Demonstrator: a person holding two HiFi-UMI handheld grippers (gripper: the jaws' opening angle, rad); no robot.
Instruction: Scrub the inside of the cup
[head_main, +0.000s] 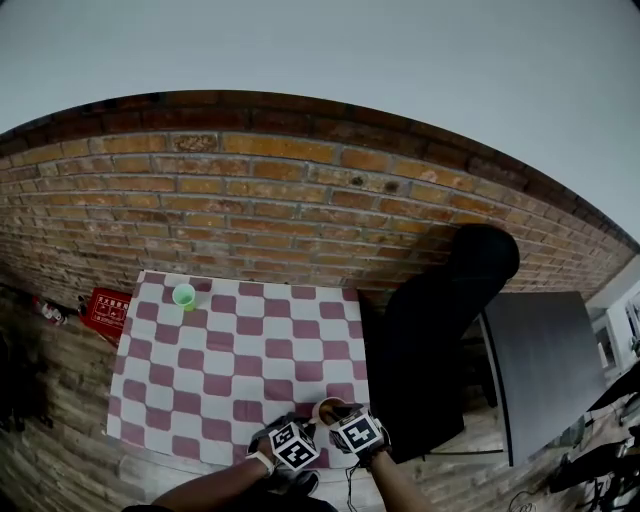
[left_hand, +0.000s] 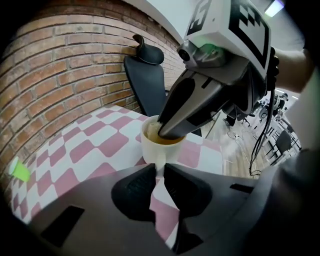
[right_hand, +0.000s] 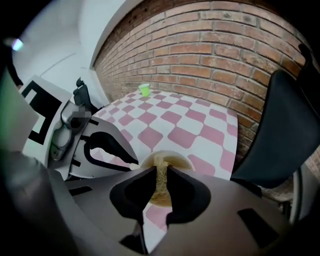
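Observation:
A white cup (head_main: 322, 407) stands near the front edge of the pink-and-white checkered table (head_main: 240, 350). My left gripper (left_hand: 159, 170) is shut on the handle of the cup (left_hand: 154, 147). My right gripper (right_hand: 161, 175) is shut on a yellowish scrub pad (right_hand: 161, 184), and its jaws reach down into the cup (right_hand: 184, 162) from above. The left gripper view shows the right gripper's dark jaws inside the cup's mouth. In the head view both marker cubes, the left gripper (head_main: 293, 445) and the right gripper (head_main: 358, 432), sit close together beside the cup.
A small green cup (head_main: 184, 296) stands at the table's far left corner. A black office chair (head_main: 450, 320) is just right of the table, a dark desk (head_main: 545, 360) beyond it. A brick wall (head_main: 300, 200) runs behind. A red object (head_main: 105, 308) lies on the floor at left.

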